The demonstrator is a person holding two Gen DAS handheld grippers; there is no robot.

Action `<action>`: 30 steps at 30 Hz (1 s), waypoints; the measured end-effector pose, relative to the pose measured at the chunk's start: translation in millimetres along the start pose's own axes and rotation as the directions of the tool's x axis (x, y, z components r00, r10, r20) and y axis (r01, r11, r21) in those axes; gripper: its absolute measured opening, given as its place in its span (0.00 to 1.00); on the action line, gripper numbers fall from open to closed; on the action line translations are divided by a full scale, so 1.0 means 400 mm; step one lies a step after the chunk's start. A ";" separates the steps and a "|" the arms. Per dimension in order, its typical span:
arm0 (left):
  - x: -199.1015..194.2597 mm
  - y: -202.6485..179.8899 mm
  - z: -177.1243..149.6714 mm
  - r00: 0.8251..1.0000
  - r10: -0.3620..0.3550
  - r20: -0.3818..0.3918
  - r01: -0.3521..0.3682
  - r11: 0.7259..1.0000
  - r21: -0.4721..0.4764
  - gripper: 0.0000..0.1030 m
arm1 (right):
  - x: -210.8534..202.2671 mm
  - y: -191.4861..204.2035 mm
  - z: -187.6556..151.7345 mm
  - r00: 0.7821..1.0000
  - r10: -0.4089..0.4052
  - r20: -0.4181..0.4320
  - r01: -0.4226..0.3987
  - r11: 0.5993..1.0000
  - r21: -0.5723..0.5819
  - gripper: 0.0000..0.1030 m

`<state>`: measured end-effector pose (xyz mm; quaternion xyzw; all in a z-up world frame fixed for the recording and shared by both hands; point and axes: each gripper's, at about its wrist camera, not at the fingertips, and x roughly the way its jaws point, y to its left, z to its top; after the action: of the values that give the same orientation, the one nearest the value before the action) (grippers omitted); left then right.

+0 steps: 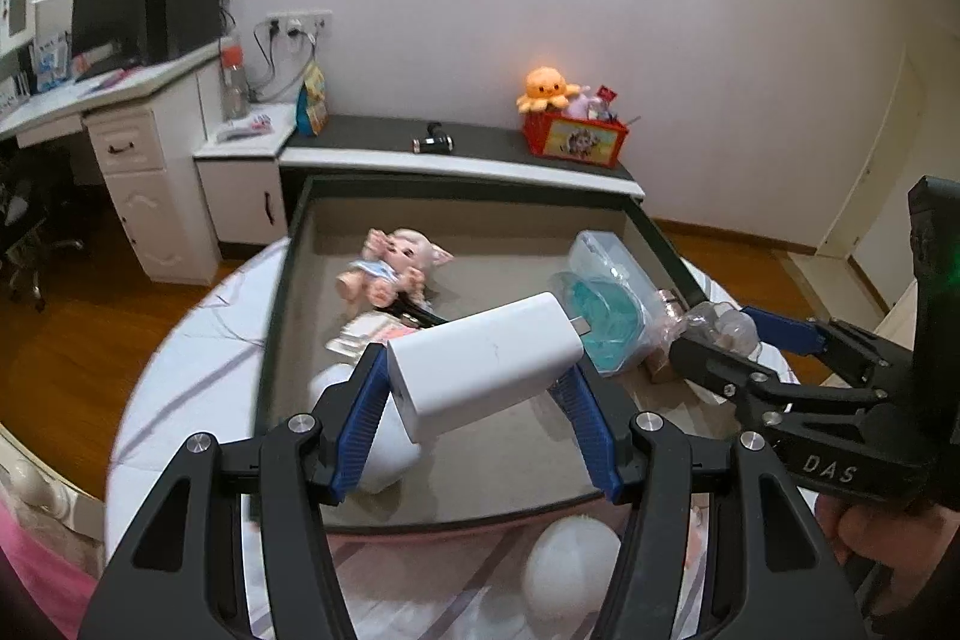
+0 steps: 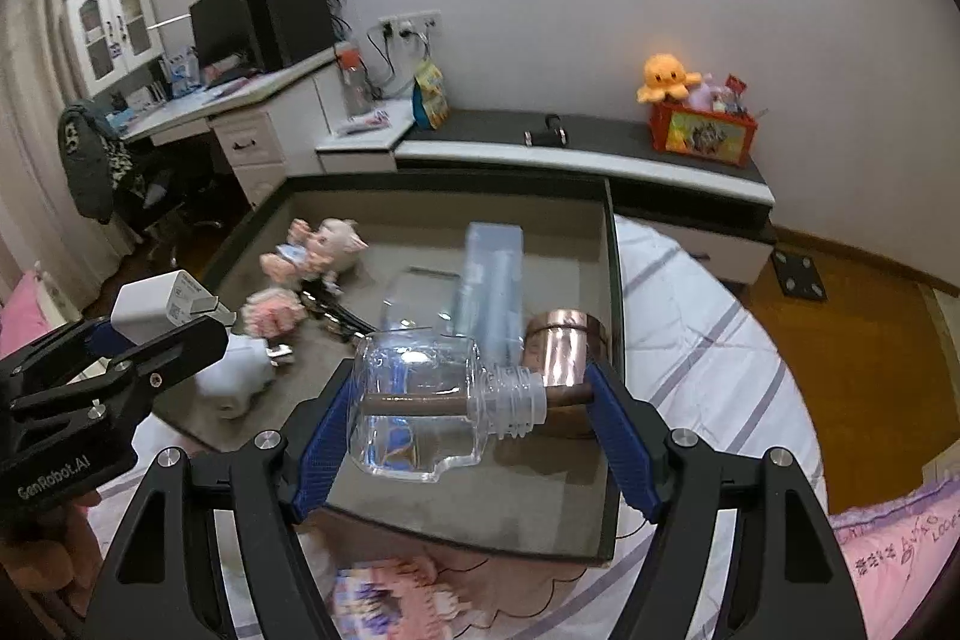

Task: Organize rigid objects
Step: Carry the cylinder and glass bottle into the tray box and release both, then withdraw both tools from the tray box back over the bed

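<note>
The big grey tray (image 1: 282, 292) sits on a bed with a striped white cover (image 2: 708, 340), probably so loose hard items can be gathered in one walled place instead of rolling about on the soft bedding. Over it, the right tool (image 2: 474, 409) is clamped on a clear glass bottle (image 2: 420, 400), held sideways with a stick inside it, just in front of a copper-coloured tin (image 2: 564, 346). The left tool (image 1: 480, 382) is clamped on a white charger (image 1: 486, 361), lifted above the tray floor, likely on its way to a spot. A pink doll (image 1: 390, 268) and a clear plastic case (image 1: 606, 274) lie farther back in the tray. Beyond the bed runs a low dark-topped counter (image 1: 480, 142) carrying a red toy box (image 1: 576, 139); a white desk (image 2: 252, 100) with a monitor stands against the wall.
</note>
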<state>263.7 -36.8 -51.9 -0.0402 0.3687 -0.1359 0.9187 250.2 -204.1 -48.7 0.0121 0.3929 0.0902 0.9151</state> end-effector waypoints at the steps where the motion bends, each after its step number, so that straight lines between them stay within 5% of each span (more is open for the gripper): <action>1: 0.011 -0.002 -0.002 1.000 -0.004 -0.008 0.004 1.000 -0.002 0.57 | 0.009 -0.006 -0.003 1.000 -0.003 -0.008 0.003 1.000 0.005 0.73; 9: 0.070 -0.023 -0.005 0.999 -0.001 -0.049 0.001 1.000 -0.001 0.59 | 0.042 -0.040 -0.017 0.999 0.002 -0.036 -0.001 0.999 0.042 0.73; 14: 0.051 -0.003 -0.004 0.999 0.050 -0.018 -0.050 0.999 -0.019 0.90 | 0.032 -0.037 -0.022 1.000 0.018 -0.016 -0.017 0.999 0.042 0.83; 30: -0.172 0.015 -0.083 0.986 0.107 0.126 -0.104 0.994 -0.035 1.00 | -0.133 -0.007 -0.104 0.991 0.060 0.123 -0.075 0.990 0.122 0.87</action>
<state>194.8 -10.8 -31.1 -0.0422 0.3128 -0.0790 0.9456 184.7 -218.0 -39.7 0.0884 0.3419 0.0952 0.9307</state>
